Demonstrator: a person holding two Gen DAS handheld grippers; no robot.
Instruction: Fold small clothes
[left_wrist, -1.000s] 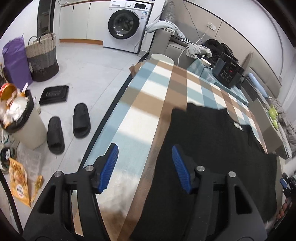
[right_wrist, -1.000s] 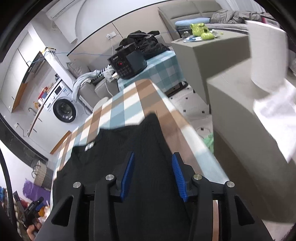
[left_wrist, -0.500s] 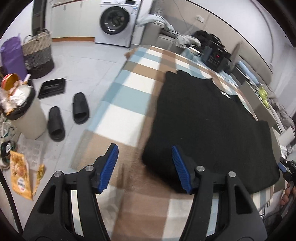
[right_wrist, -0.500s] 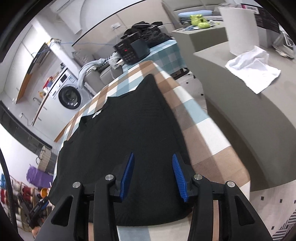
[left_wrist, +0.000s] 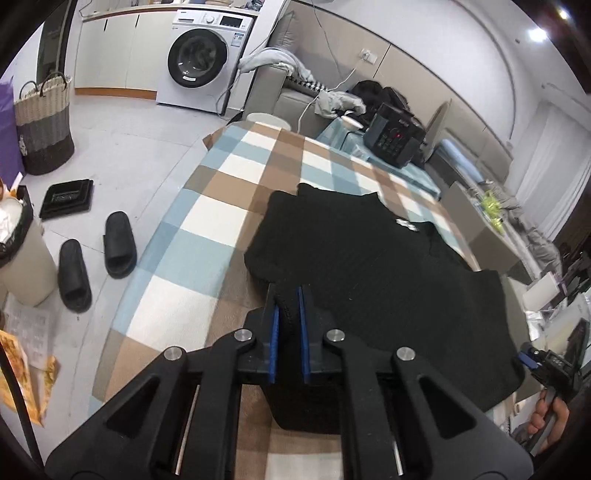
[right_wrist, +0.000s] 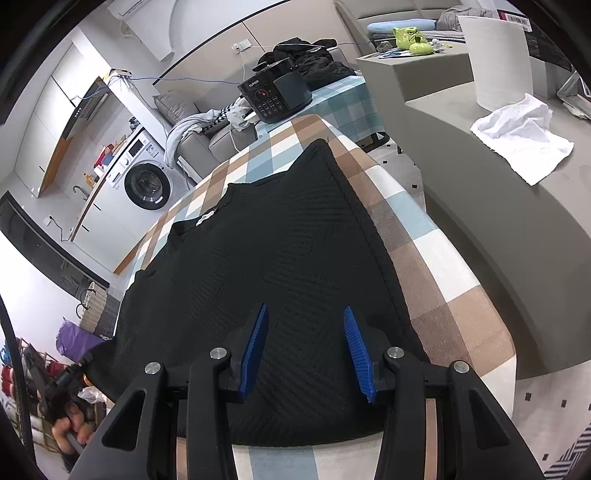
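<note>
A black knit top (left_wrist: 369, 266) lies spread flat on the checked tablecloth (left_wrist: 207, 229). It also shows in the right wrist view (right_wrist: 273, 254), with a white neck label. My left gripper (left_wrist: 287, 295) is shut on the near left bottom corner of the black top, with a fold of fabric pinched between the blue pads. My right gripper (right_wrist: 304, 315) is open and empty, hovering just above the top's bottom hem near the right side.
A black rice cooker (left_wrist: 393, 138) stands at the table's far end. Slippers (left_wrist: 96, 258), a bin (left_wrist: 18, 254) and a woven basket (left_wrist: 42, 125) are on the floor to the left. A grey counter (right_wrist: 498, 192) with a white cloth and paper roll flanks the right.
My left gripper went from wide open to shut on the top's near left corner. Both grippers pulled back toward the near hem; the right one stays open.
</note>
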